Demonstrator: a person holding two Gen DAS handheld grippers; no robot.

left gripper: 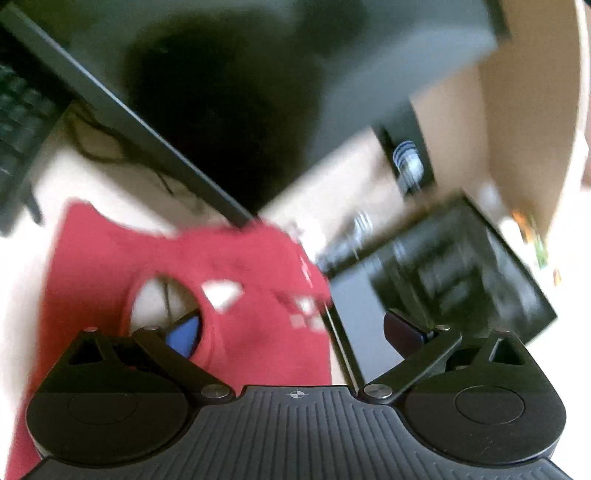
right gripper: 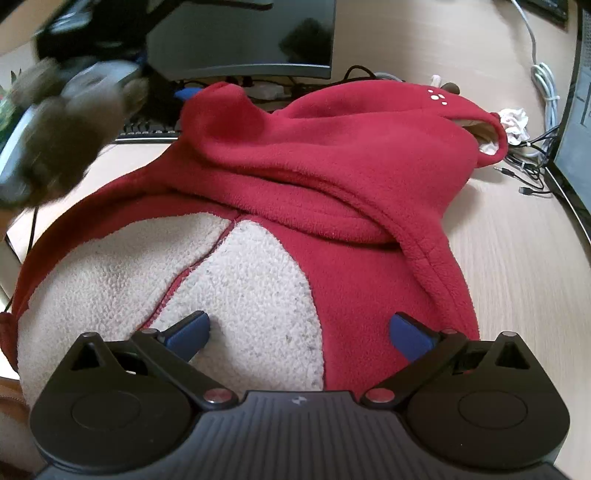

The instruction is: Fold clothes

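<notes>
Right wrist view: the right gripper (right gripper: 299, 332) hangs just over a red fleece (right gripper: 332, 155) that lies bunched on the pale wood bench (right gripper: 517, 280). Its jaws are spread wide with nothing between them, the left blue finger over the cream lining (right gripper: 236, 288), the right one over red cloth. I cannot tell whether they touch the fabric. The fleece's upper part is folded down over its body, and small white dots show near its far edge. Behind it stand a dark monitor (right gripper: 251, 33) and a keyboard (right gripper: 147, 131); white and black cables (right gripper: 543, 85) trail along the right. A blurred hand (right gripper: 62, 129) is at upper left.

Left wrist view, heavily blurred: the left gripper (left gripper: 295, 336) also has its jaws spread and empty, its left finger against the fleece (left gripper: 236, 258) edge, its right one over a dark flat object (left gripper: 443, 280) beside it.
</notes>
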